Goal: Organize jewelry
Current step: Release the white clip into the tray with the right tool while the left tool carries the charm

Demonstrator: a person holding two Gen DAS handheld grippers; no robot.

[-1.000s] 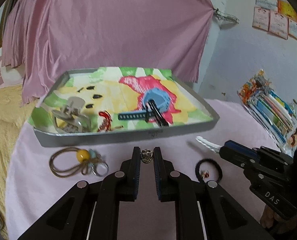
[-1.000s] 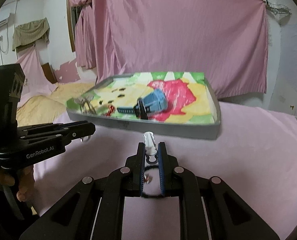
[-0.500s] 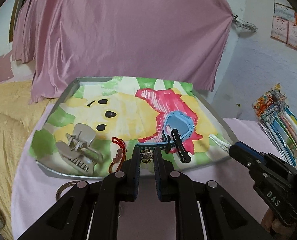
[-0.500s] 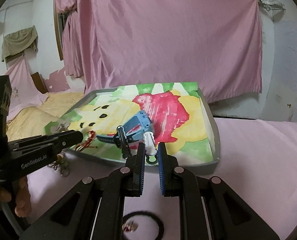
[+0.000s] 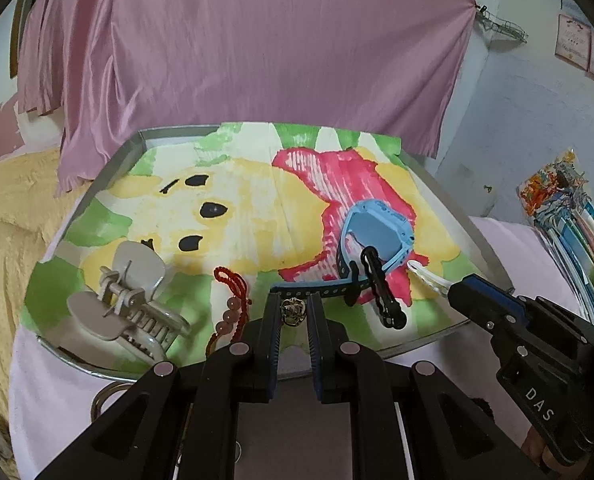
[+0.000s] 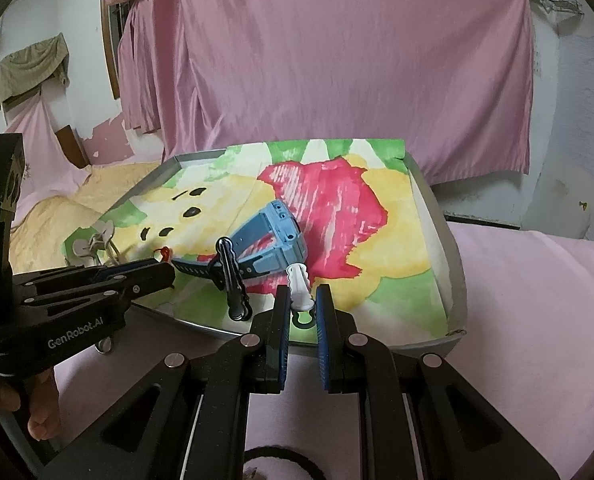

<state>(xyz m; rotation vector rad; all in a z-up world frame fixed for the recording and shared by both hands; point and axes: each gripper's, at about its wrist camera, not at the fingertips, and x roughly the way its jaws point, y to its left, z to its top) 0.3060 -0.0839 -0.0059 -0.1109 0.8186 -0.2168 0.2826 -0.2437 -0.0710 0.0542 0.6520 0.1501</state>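
Both grippers clenched, left (image 5: 293, 312) on ring (image 5: 293, 311), right (image 6: 300, 306) on clip (image 6: 299, 285), over tray's (image 6: 455, 276) near edge; I'd release early, dropping them outside.

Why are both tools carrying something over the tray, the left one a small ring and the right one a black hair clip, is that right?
Almost. The left gripper does hold a small ring over the tray, but the right gripper holds a white hair clip, not black. The right wrist view shows it; the black hair clip already lies in the tray.
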